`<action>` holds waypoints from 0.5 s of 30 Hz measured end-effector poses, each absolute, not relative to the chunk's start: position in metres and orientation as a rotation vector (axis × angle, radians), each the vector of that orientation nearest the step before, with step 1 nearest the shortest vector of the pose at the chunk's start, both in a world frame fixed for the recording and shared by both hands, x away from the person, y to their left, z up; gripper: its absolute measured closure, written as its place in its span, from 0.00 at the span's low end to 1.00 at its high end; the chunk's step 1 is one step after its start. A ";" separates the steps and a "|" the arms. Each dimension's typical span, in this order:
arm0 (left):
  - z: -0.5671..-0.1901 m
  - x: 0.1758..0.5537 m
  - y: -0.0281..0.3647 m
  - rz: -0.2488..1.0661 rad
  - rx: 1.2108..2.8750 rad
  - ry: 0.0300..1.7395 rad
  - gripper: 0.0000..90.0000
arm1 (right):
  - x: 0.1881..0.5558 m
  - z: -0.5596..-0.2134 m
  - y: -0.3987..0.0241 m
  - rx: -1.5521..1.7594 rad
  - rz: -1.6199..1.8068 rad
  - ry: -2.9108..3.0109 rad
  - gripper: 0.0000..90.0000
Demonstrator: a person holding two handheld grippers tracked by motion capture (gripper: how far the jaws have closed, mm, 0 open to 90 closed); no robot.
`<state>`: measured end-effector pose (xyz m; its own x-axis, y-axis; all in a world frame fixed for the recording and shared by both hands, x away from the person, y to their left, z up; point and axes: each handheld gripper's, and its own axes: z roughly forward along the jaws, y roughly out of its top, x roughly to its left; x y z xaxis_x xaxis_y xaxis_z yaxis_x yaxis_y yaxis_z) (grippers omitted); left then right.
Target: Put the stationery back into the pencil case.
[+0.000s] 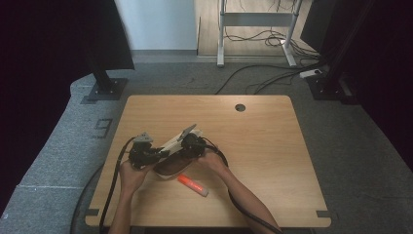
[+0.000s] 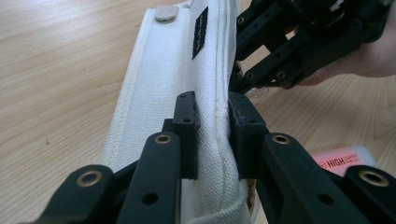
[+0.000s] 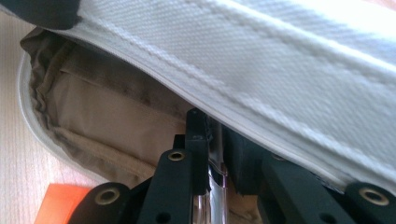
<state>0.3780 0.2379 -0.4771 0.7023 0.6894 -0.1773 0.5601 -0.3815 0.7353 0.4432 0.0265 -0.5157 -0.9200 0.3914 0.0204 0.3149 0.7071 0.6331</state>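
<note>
Nearest the person, the orange highlighter [image 1: 192, 185] lies loose on the table [image 1: 272, 156], just beside the open mouth of the white canvas pouch [image 1: 170, 148] and not yet inside. The left gripper [image 2: 214, 122] is clamped on the pouch's upper edge along its seam, holding the mouth up; if that thin fold of cloth slides out from between the pads, the mouth would likely drop shut over whatever is going in. The right gripper [image 3: 215, 140] is closed on a slim clear thing (a pen barrel, by the look of it, though too little shows to be sure) right at the lip of the tan lining [image 3: 107, 121]. The risk here is that the tip catches on the canvas rim or the gathered lining instead of sliding in, or that the smooth barrel twists in the jaws. Farther off, the two grippers sit very close together over the pouch, so a small push could knock one against the other and jolt the edge loose
</note>
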 end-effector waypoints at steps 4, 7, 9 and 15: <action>-0.477 0.378 0.238 0.206 2.088 0.956 0.84 | 0.443 -0.517 0.028 0.574 1.002 2.796 0.80; -0.477 0.378 0.239 0.206 2.087 0.957 0.84 | 0.441 -0.514 0.024 0.578 1.001 2.795 0.73; -0.478 0.378 0.239 0.205 2.087 0.957 0.84 | 0.439 -0.510 0.020 0.587 1.017 2.794 0.71; -0.478 0.379 0.240 0.199 2.087 0.957 0.83 | 0.434 -0.504 -0.003 0.631 1.043 2.781 0.70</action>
